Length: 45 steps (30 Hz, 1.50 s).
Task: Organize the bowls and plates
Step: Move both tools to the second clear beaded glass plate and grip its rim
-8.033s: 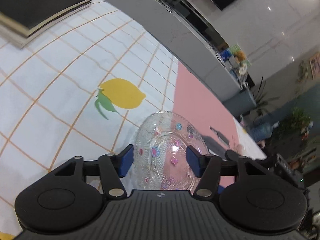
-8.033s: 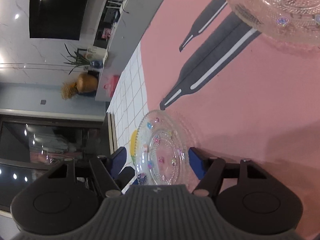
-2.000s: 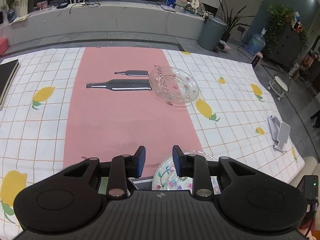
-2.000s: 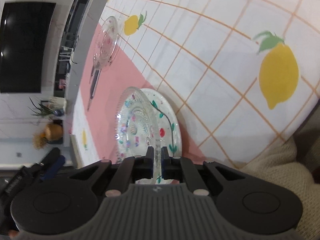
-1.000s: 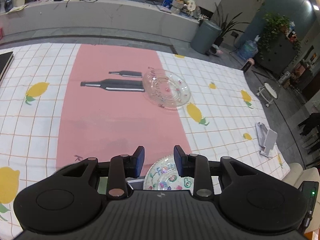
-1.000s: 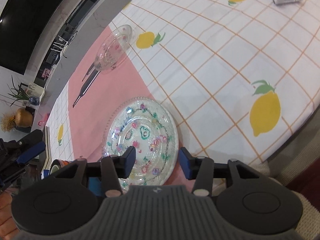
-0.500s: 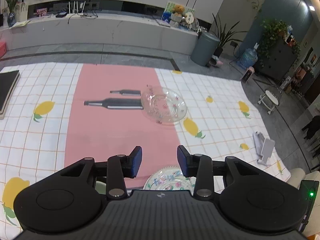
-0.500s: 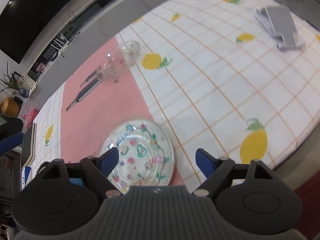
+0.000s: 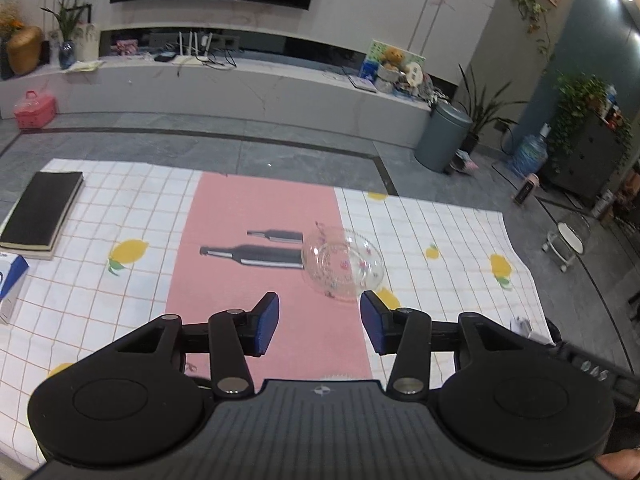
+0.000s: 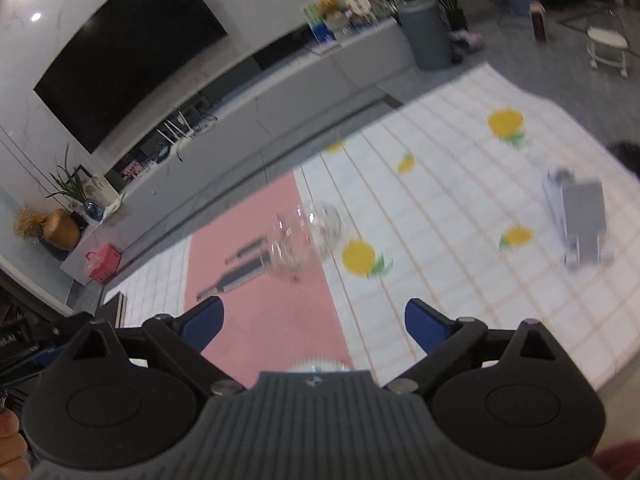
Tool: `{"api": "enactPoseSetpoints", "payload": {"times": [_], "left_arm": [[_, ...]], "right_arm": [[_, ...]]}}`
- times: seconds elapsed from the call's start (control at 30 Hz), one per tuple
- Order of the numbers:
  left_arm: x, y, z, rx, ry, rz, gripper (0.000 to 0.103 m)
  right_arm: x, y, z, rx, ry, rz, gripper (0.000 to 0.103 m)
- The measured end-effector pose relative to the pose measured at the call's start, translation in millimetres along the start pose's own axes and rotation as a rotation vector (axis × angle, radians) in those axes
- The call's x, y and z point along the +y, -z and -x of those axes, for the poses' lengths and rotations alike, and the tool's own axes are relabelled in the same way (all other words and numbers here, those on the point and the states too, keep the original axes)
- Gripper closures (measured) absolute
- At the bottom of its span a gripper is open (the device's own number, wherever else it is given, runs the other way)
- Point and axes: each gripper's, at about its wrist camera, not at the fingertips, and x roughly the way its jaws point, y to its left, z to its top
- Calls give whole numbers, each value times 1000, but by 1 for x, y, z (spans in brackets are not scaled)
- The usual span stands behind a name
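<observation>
Both claws empty. Left claw (image 9: 320,326) abt half open, right claw (image 10: 314,330) near full wide; jaws on both have just been opening, nothing btwn them. Remaining item: clear pressed-glass plate w/ small coloured dots (image 9: 343,263), flat on the surface (image 9: 120,296), toward its far edge, straddling the line btwn pink runner (image 9: 256,280) & lemon-check cloth (image 9: 460,264), overlapping the printed bottle end. A sliver of scalloped rim (image 10: 316,364) shows at the near edge under the right claw, too little visible to say more. Handling, my read: glass = rigid, fairly light, slick, chips easy. Pinch the raised rim on the near side, pads across the lip, not the centre; lift level, moderate squeeze, set down soft, no glass-on-glass knock.
</observation>
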Motion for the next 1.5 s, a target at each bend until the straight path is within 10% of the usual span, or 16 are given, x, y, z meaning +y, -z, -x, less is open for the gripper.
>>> {"api": "enactPoseSetpoints", "payload": {"times": [0.57, 0.8, 1.0, 1.2, 1.5], "left_arm": [[-58, -49, -85, -37, -74, 74, 44], [-57, -50, -169, 9, -156, 37, 44], [-35, -45, -237, 172, -75, 77, 45], [-18, -42, -260, 147, -86, 88, 46], [28, -36, -297, 260, 15, 343, 54]], "right_arm": [[-63, -92, -113, 53, -162, -276, 5], [-82, -80, -209, 169, -193, -251, 7], [-94, -52, -266, 239, -217, -298, 15], [-93, -45, -289, 238, -279, -306, 20], [-101, -45, -306, 257, -368, -417, 27]]}}
